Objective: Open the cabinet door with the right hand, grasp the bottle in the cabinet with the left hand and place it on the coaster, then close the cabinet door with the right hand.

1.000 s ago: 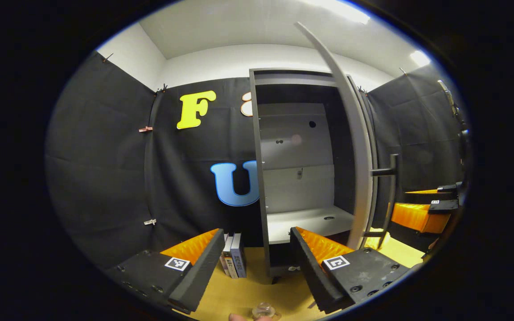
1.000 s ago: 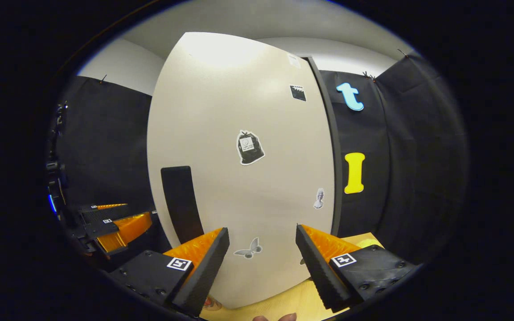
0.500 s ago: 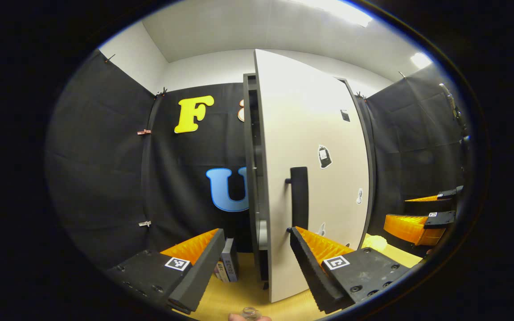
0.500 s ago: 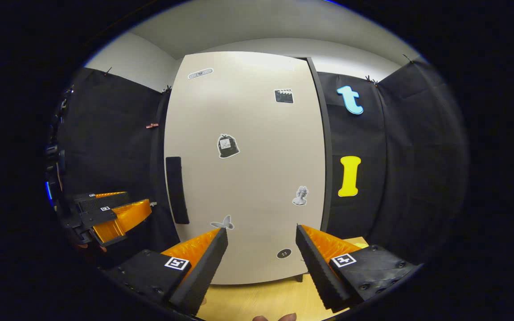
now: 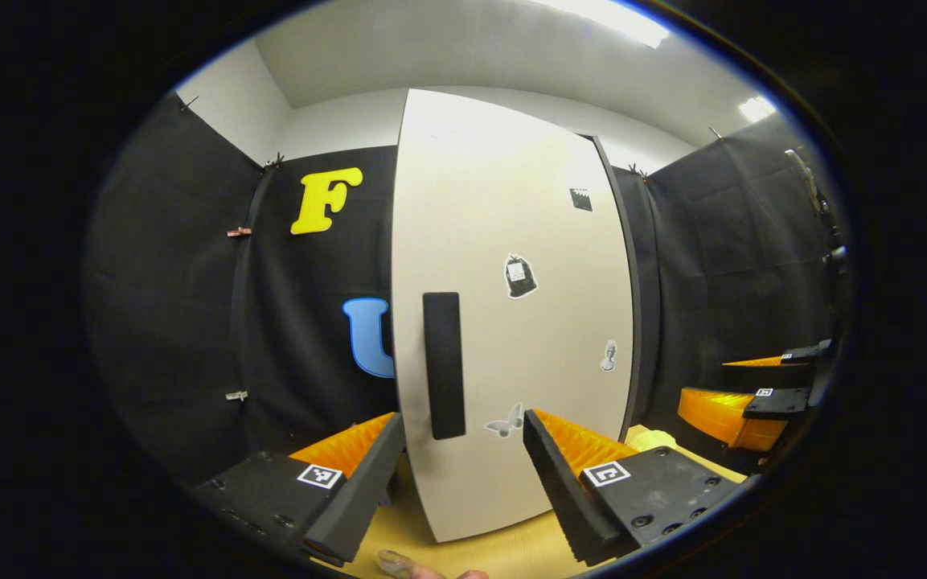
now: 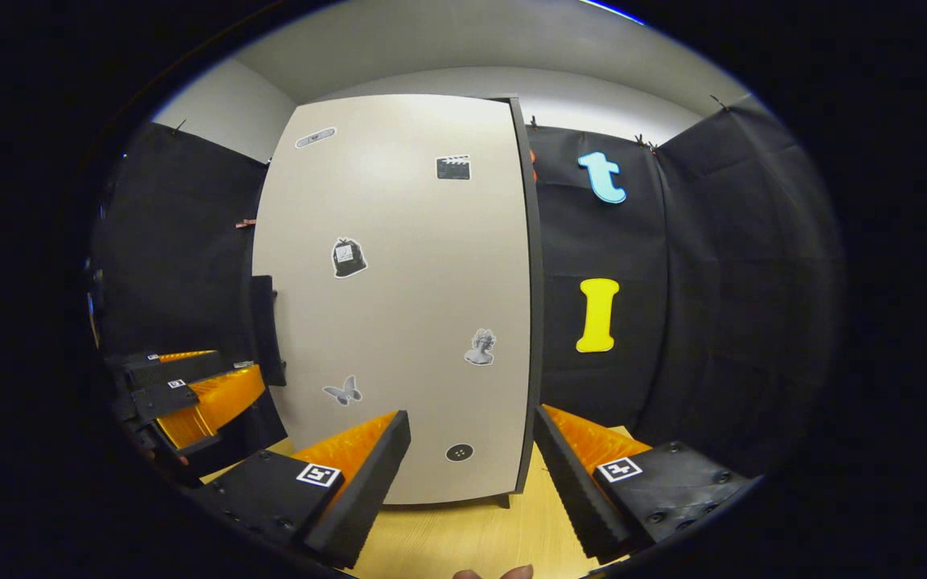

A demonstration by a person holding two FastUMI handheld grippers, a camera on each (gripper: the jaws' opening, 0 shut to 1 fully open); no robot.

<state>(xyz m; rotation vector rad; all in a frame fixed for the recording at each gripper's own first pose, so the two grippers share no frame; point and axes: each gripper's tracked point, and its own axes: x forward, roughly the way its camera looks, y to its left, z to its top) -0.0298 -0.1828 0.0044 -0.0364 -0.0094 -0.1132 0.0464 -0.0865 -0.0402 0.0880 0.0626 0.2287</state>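
Cabinet door sits flush-looking straight ahead of your right hand-held gripper, fingers apart and empty, upright handle far left, nearer your left hand-held gripper, also apart.

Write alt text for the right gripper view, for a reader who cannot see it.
A pale cabinet door stands shut, dotted with small stickers, its dark handle at the left edge. The right tool hangs open and empty in front of it above a wooden tabletop. The left tool, also open, shows at far left.
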